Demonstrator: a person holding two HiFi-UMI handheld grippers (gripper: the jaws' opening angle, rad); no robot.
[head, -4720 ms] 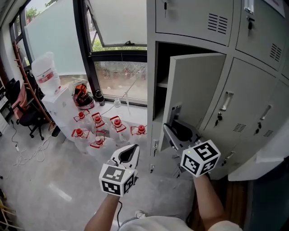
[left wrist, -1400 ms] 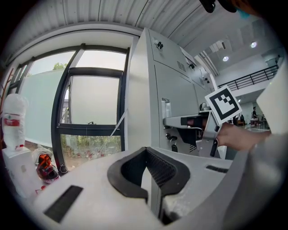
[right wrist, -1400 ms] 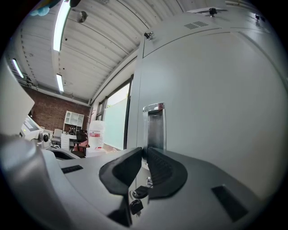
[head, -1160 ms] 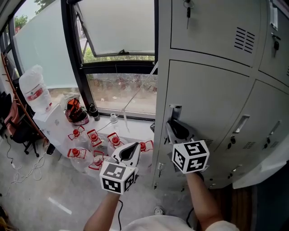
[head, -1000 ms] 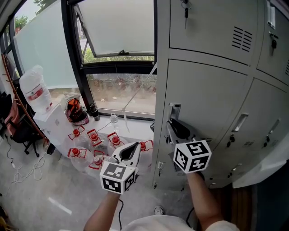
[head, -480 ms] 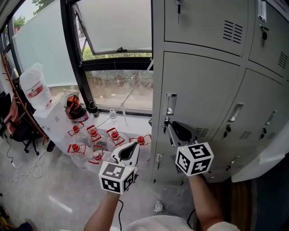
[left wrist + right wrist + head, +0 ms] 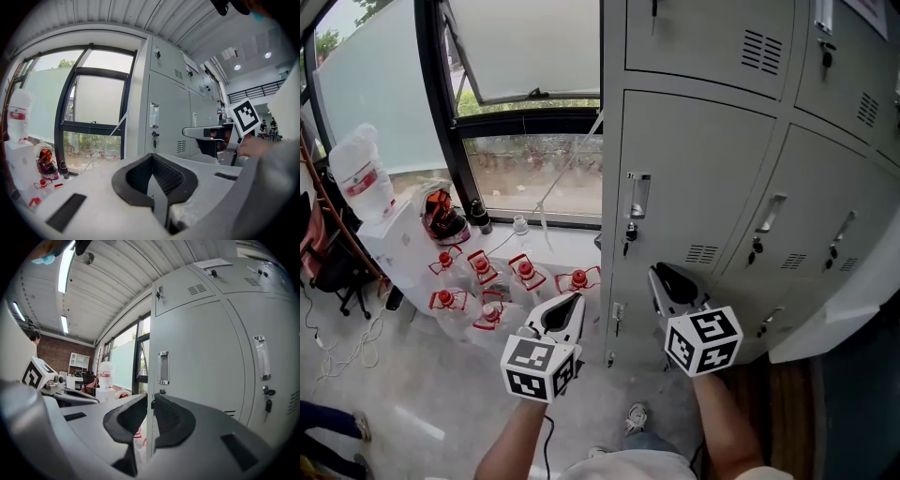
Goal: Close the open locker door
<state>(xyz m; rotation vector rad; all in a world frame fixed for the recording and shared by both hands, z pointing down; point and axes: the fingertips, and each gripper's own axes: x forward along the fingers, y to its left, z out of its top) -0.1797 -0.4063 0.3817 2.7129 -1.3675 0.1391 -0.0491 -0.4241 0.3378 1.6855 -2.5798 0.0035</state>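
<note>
**Now that the locker door sits flush, both tools hang clear of it**

Since the locker door (image 7: 694,178) is closed, we note its left edge lying in line with the cabinet's corner post (image 7: 611,187). No dark gap shows around it. Its handle (image 7: 637,195) is upright near that edge, with a key just below.

Edges and room:
- Right tool (image 7: 664,277) is low in front of the cabinet, below the handle. Its jaws stand narrowly apart with nothing between them. In the right gripper view the corner post shows through that slit, farther off, so we read no contact.
- Left tool (image 7: 566,306) has its jaws together and empty. It hangs over the floor (image 7: 394,394), left of the corner post and apart from it.
- Between the cabinet and the window frame (image 7: 436,103), red-capped bottles (image 7: 502,277) crowd the floor. A water jug (image 7: 361,173) stands on a white counter (image 7: 389,230) further left.
- Bare floor lies open below and left of the left tool.

Against earlier frames: nearly five seconds ago the door stood swung out, showing a shelf inside. A second ago the right tool was up at the door's left edge by the handle; it now sits lower and off it. The left tool's jaws are unchanged.
</note>
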